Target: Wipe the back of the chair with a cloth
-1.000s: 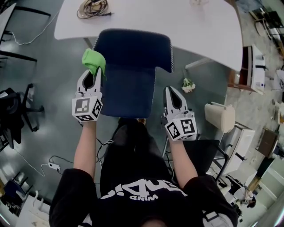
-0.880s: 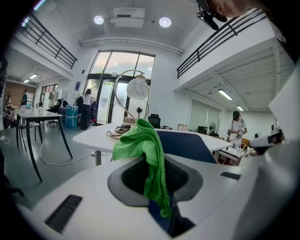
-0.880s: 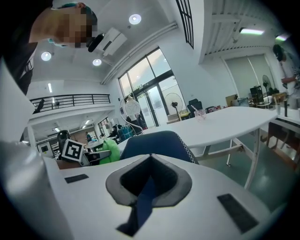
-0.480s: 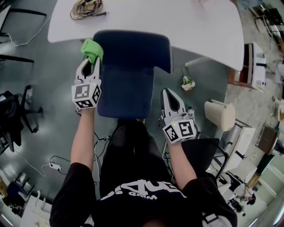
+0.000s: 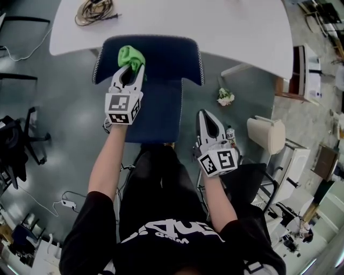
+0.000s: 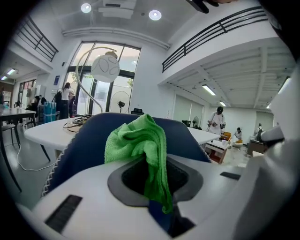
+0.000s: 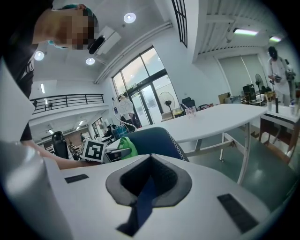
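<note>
Now clamping a green cloth (image 5: 131, 55) in the left gripper (image 5: 130, 72), jaws pinched on one hanging fold, the bunched rest spilling out over the tips. Set against the dark blue chair back (image 5: 166, 64) just below its top edge, left of the middle and short of the left corner. From the left gripper view, crumpled cloth (image 6: 138, 140) in front of the chair back (image 6: 79, 150), with white stitching running down the left rim.

Holding nothing in the right gripper (image 5: 207, 115), its jaws brought together with the tips meeting. Hanging off to the right of the chair back, apart from it, beside the narrower lower part near its bottom right corner. From the right gripper view, chair back (image 7: 157, 136) ahead and cloth (image 7: 125, 145) at its left edge.

Beyond the top edge of the chair back, a white table (image 5: 226, 32) with a coil of cable (image 5: 94, 11) by its far left corner. On the floor to the right, a small bottle (image 5: 230, 134) and a cream bin (image 5: 267, 135).
</note>
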